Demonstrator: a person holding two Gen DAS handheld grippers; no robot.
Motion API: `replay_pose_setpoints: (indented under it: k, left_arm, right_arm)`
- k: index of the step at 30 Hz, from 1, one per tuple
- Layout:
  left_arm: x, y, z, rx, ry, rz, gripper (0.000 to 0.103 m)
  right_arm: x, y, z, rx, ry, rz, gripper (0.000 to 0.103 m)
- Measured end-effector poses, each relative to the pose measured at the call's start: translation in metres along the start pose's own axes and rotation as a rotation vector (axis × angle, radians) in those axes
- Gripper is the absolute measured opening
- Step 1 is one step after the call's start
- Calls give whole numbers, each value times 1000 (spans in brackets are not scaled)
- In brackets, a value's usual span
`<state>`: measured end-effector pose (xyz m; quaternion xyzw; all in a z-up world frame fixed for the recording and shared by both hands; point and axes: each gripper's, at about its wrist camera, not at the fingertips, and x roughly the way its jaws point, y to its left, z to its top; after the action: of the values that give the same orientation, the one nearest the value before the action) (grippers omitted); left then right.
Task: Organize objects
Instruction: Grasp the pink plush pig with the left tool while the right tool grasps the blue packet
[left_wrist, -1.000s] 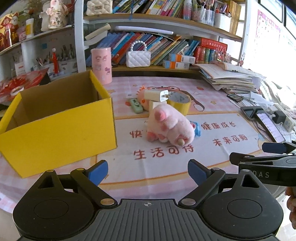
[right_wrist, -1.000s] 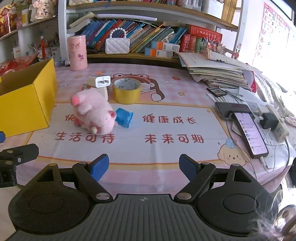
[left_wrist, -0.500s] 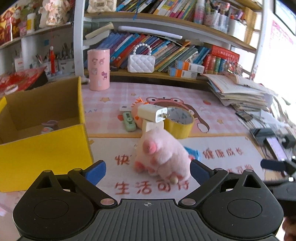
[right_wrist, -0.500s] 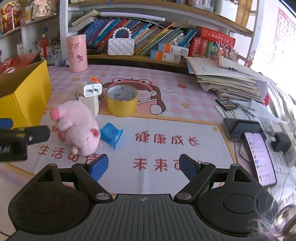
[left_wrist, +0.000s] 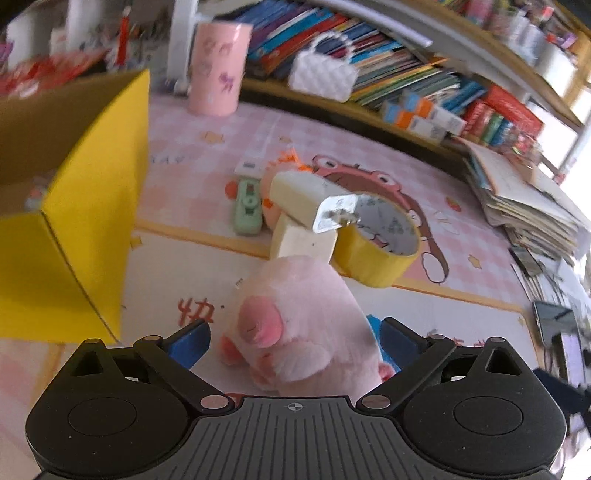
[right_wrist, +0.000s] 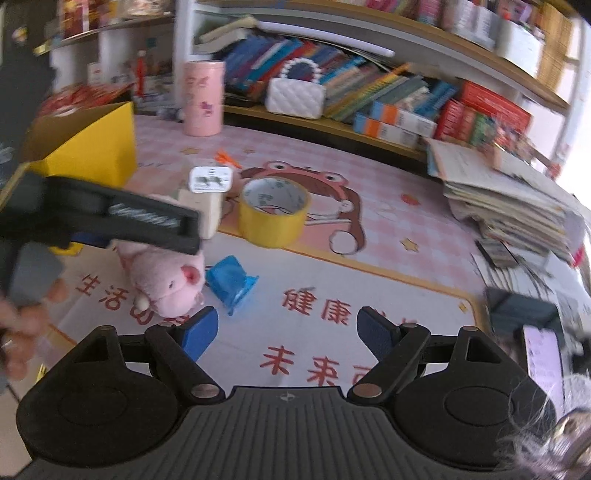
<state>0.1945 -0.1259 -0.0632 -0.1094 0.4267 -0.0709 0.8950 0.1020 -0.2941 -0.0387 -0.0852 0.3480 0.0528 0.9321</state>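
Straddling the pink plush pig (left_wrist: 295, 321), my left tool (left_wrist: 293, 338) stood unclenched; right tool (right_wrist: 286, 330) narrowing, empty. Yellow box (left_wrist: 85, 221) at ten o'clock; tape roll (left_wrist: 376, 240), charger (left_wrist: 314, 203) unsorted.

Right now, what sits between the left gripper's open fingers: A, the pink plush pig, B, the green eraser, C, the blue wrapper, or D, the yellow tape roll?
A: in the left wrist view the pink plush pig lies between the blue pads of the left gripper, which are spread wide and not pressing on it; the yellow tape roll stands farther back.
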Motion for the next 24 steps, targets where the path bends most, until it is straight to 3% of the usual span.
replay_pose_setpoints:
  k: [3, 5, 7, 13, 18, 24]
  left_arm:
    - [10, 0, 0, -17, 21, 11, 89]
    - [7, -3, 1, 16, 7, 8, 74]
    - [-3, -5, 3, 58, -1, 9, 66]
    - [-53, 12, -3, 91, -49, -9, 66]
    - [-79, 35, -22, 71, -32, 16, 67]
    - [-97, 60, -34, 8, -35, 54, 67]
  right_arm:
    - [5, 1, 1, -38, 1, 38, 75]
    - [9, 1, 3, -53, 3, 66, 73]
    - [15, 2, 5, -65, 7, 94, 71]
    - [39, 12, 14, -92, 12, 156, 65]
    - [62, 20, 25, -117, -2, 164, 63]
    - [92, 23, 29, -156, 56, 192, 46]
